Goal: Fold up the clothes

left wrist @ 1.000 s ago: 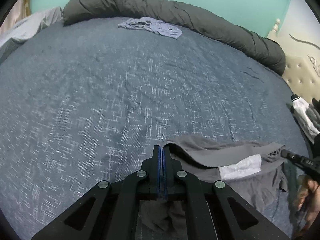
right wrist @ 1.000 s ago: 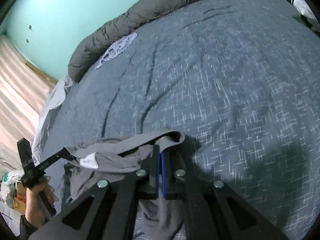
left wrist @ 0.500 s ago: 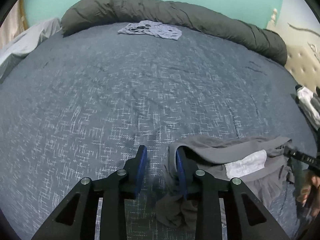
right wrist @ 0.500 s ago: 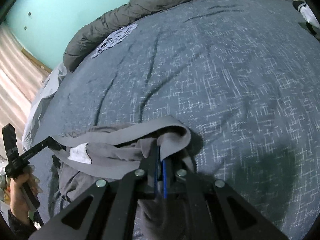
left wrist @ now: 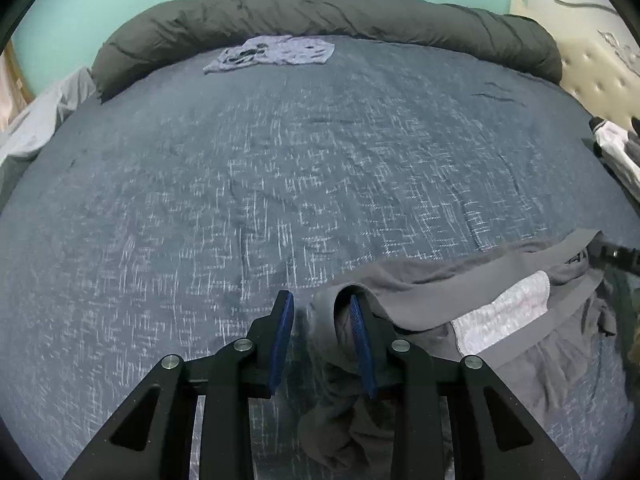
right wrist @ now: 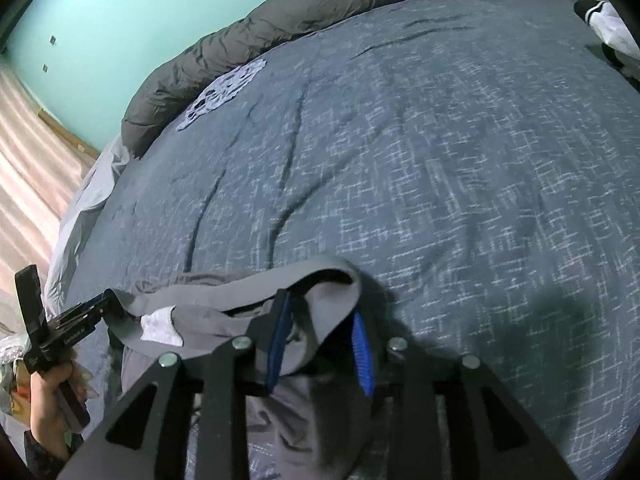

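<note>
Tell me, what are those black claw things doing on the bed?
A person is folding clothes with a gripper in each hand. Both the left gripper and the right gripper are open at opposite ends of the waistband of the grey shorts, which lie on the blue bedspread. A patterned garment lies farther back by the rolled dark duvet.

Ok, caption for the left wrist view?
Left gripper open beside the grey shorts on the blue bedspread.
</note>
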`<state>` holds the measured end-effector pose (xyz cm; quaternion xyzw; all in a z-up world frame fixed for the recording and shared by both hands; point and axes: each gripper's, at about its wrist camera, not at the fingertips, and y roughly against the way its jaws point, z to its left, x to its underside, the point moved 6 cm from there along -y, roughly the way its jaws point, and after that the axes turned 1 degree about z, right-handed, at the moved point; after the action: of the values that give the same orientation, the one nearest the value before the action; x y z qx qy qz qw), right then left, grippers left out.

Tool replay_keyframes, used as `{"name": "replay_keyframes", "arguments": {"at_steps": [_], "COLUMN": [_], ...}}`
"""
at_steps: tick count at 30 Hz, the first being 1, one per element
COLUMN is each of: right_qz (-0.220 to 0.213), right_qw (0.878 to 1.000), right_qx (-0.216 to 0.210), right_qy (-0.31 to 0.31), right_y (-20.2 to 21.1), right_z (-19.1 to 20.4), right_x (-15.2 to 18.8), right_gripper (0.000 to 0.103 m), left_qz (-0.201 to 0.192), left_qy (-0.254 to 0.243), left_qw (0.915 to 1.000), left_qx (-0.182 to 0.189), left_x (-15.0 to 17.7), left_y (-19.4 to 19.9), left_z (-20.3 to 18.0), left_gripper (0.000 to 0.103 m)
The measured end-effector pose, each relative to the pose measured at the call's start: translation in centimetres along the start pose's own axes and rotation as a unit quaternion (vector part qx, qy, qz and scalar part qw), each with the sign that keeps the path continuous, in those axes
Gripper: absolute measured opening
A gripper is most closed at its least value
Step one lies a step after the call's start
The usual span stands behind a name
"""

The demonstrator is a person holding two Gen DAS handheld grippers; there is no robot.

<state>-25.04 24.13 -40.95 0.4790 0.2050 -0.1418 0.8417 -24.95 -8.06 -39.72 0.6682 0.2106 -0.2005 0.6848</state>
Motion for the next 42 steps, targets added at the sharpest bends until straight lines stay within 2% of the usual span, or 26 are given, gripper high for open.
{"name": "replay_keyframes", "arguments": {"at_steps": [7,9,12,15,16,19,23,29,34,42], "right_qz": [-0.009,-0.009,-0.012,-0.018,-0.018,-0.022,-0.029,-0.049,-0.065,-0.057], "right_qw": [1.0,1.0,1.0,1.0,0.999,0.999,0.998,0.997,0.996,0.996], "right_qx": [0.012,0.011,0.004,-0.008,-0.013,-0.028,-0.04,-0.052,-0.061,-0.06], "right_qy": [0.015,0.017,0.02,0.023,0.027,0.04,0.041,0.03,0.02,0.02], "right_y": [0.1,0.0,0.0,0.2,0.2,0.3,0.3,0.5,0.8,-0.5], "right_z": [0.1,0.1,0.1,0.3,0.5,1.2,1.5,1.2,0.9,1.0], "right_x": [-0.7,-0.8,-0.8,-1.0,-1.1,-1.4,-1.8,-2.9,-3.8,-7.1], "right_gripper": [0.031,0.031,0.031,0.031,0.029,0.012,0.005,0.002,0.002,0.002], "left_qz": [-0.016,-0.022,-0.038,-0.055,-0.059,-0.066,-0.071,-0.074,-0.077,-0.078], "left_qy": [0.002,0.003,0.02,0.054,0.064,0.082,0.105,0.144,0.156,0.166], "left_qw": [0.9996,0.9994,0.9986,0.9963,0.9953,0.9935,0.991,0.9846,0.9822,0.9795], "left_qx": [0.024,0.025,0.029,0.037,0.041,0.042,0.043,0.066,0.07,0.084], "left_x": [-0.1,0.0,-0.1,-0.5,-0.6,-0.6,-0.8,-0.3,-0.2,-2.1], "left_y": [0.6,1.0,1.7,2.4,2.6,2.9,3.0,3.4,3.7,3.1], "left_z": [-1.2,-1.0,-0.3,1.1,1.4,2.5,3.6,5.0,5.5,5.3], "left_gripper": [0.029,0.015,0.006,0.003,0.002,0.002,0.002,0.002,0.002,0.002]}}
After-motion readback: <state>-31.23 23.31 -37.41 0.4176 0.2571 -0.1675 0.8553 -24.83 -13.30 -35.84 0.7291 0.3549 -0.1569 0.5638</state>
